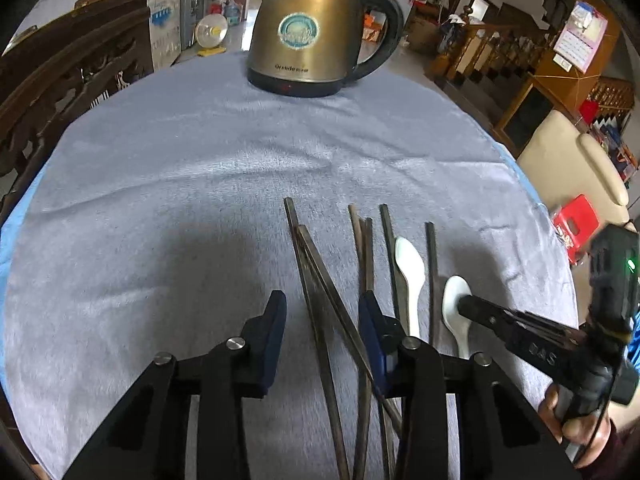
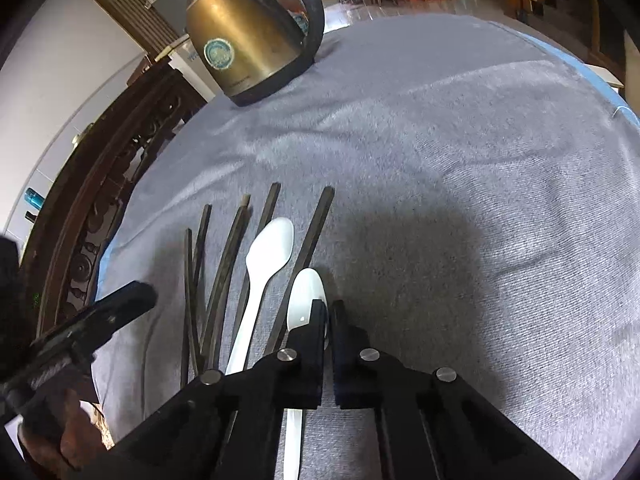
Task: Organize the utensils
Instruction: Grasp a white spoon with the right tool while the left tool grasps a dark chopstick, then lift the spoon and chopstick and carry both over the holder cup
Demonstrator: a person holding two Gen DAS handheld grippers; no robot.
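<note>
In front of the one kettle I count six dark chopsticks lying on the single grey cloth. Among them, on the side away from the kettle's spout, I count two white spoons. I hold two grippers, one in each hand.

The near ends of the dark wooden chopsticks run under the left gripper's black fingers and off the picture's bottom edge. The handle of the nearer white plastic spoon is covered by the right gripper's fingers; whether they pinch its bowl cannot be told. The brass-coloured electric kettle at the bench's far edge loses its lid top to the frame.
</note>
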